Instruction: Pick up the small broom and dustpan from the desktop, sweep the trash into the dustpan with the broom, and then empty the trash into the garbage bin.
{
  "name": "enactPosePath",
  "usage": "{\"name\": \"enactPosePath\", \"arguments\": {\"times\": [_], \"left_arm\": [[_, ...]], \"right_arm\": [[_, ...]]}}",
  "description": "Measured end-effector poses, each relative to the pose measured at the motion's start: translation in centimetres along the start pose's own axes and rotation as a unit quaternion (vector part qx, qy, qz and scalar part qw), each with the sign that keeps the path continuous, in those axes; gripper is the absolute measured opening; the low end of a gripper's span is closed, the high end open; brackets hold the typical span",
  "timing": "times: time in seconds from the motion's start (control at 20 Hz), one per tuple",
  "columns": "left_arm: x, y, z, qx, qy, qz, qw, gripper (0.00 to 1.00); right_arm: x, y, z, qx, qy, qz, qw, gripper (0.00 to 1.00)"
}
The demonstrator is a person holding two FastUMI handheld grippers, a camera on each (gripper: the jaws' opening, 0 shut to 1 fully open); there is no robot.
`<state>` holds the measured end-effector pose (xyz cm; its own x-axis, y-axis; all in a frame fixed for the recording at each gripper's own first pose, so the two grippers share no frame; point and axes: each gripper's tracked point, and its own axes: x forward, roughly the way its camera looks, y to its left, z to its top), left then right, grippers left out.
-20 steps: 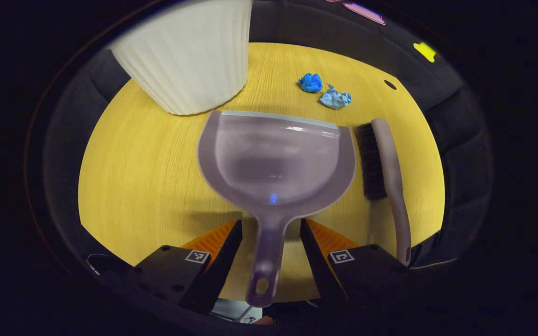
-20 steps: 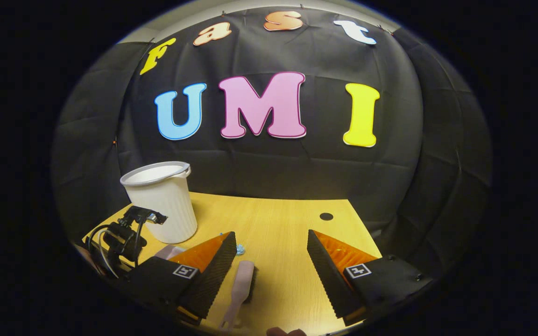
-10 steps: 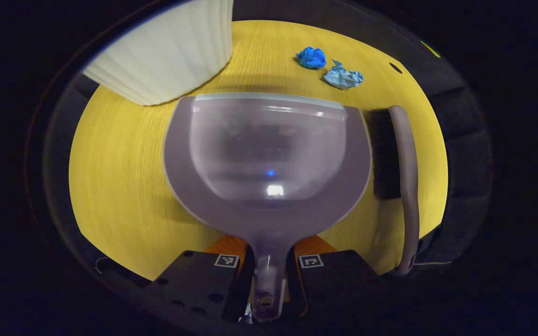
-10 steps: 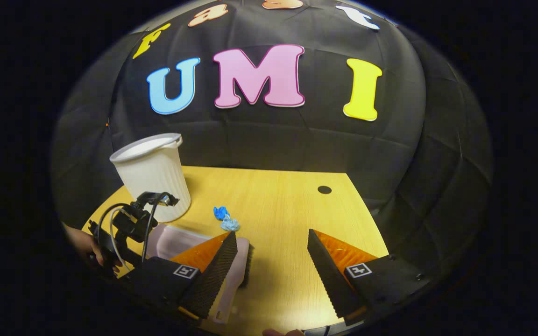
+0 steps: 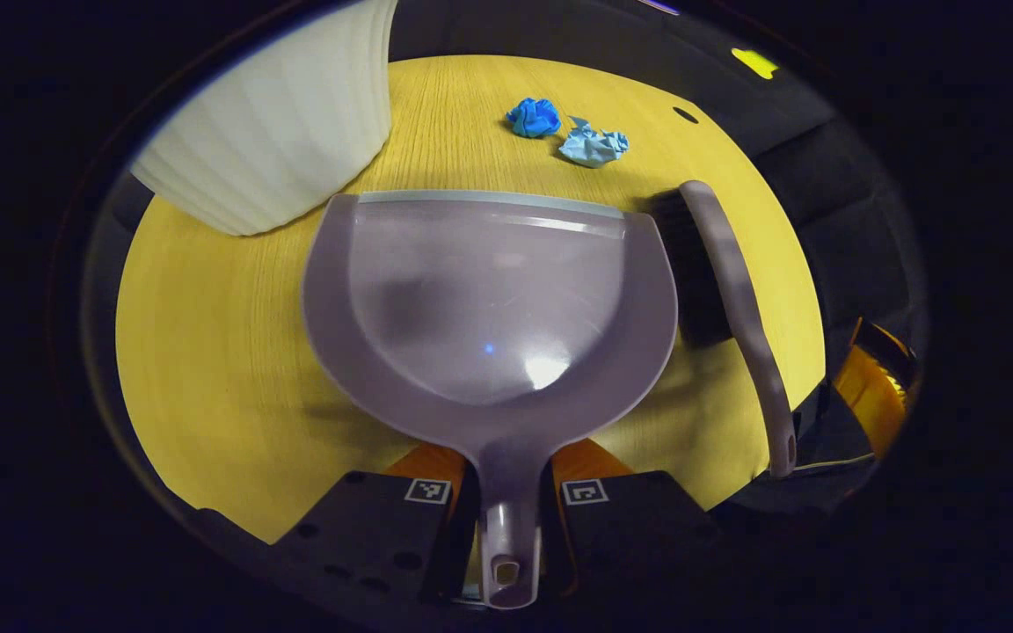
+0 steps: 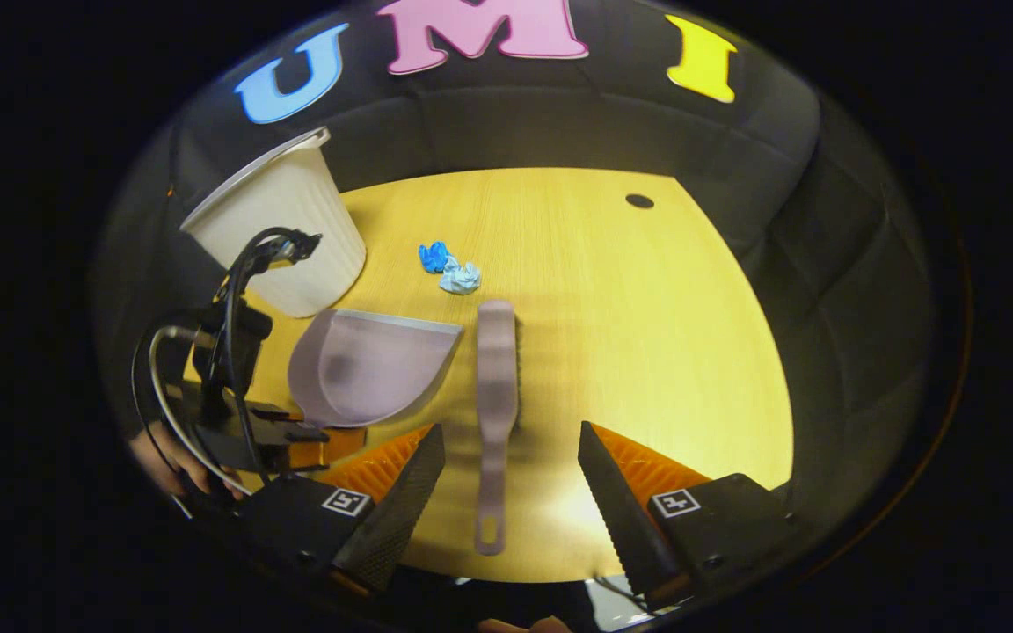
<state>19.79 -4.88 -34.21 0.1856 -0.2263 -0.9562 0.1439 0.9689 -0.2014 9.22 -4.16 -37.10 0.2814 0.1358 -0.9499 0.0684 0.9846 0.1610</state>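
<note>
Plastic dustpan (image 5: 489, 299) handle is sitting pinched in my left gripper (image 5: 506, 505); it is probably just lifting. My right gripper (image 6: 511, 475) is hanging spread over the broom (image 6: 496, 396). Sweeping and emptying are still waiting.

Yellow wooden desktop (image 6: 647, 334): white bin (image 6: 282, 233), two blue paper wads (image 6: 449, 268), broom (image 6: 496, 387).

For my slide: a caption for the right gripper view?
Open right gripper straddles the broom handle lying beside the dustpan.
</note>
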Motion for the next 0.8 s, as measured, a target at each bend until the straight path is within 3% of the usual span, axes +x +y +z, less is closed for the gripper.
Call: {"name": "enactPosePath", "arguments": {"times": [0.15, 0.2, 0.5, 0.55, 0.65, 0.7, 0.75, 0.8], "left_arm": [[0.0, 0.1, -0.5, 0.006, -0.020, -0.018, 1.000, 0.30], [-0.1, 0.2, -0.8, 0.006, -0.024, -0.027, 0.999, 0.30], [-0.1, 0.4, -1.1, 0.012, -0.036, -0.047, 0.998, 0.30], [-0.1, 0.4, -1.0, 0.012, -0.036, -0.049, 0.998, 0.30], [-0.1, 0.5, -1.1, 0.012, -0.037, -0.052, 0.998, 0.29], [-0.1, 0.5, -1.0, 0.012, -0.039, -0.055, 0.998, 0.30], [-0.1, 0.5, -1.0, 0.010, -0.039, -0.058, 0.998, 0.29], [-0.2, 0.5, -1.1, 0.008, -0.038, -0.060, 0.997, 0.29]], "right_arm": [[3.1, -0.2, -1.6, 0.005, 0.056, -0.038, 0.998, 0.96], [4.3, 0.1, -2.1, 0.007, 0.069, -0.047, 0.996, 1.00], [9.3, -0.4, -4.8, 0.017, 0.172, -0.078, 0.982, 0.94], [9.8, -0.6, -5.1, 0.016, 0.186, -0.079, 0.979, 0.86], [10.3, -1.2, -5.1, -0.013, 0.203, -0.072, 0.977, 0.62], [10.6, -1.0, -5.1, -0.008, 0.206, -0.072, 0.976, 0.61], [10.6, -0.7, -5.3, -0.004, 0.216, -0.066, 0.974, 0.43], [10.8, -0.5, -5.3, 0.000, 0.225, -0.059, 0.973, 0.39]]}}
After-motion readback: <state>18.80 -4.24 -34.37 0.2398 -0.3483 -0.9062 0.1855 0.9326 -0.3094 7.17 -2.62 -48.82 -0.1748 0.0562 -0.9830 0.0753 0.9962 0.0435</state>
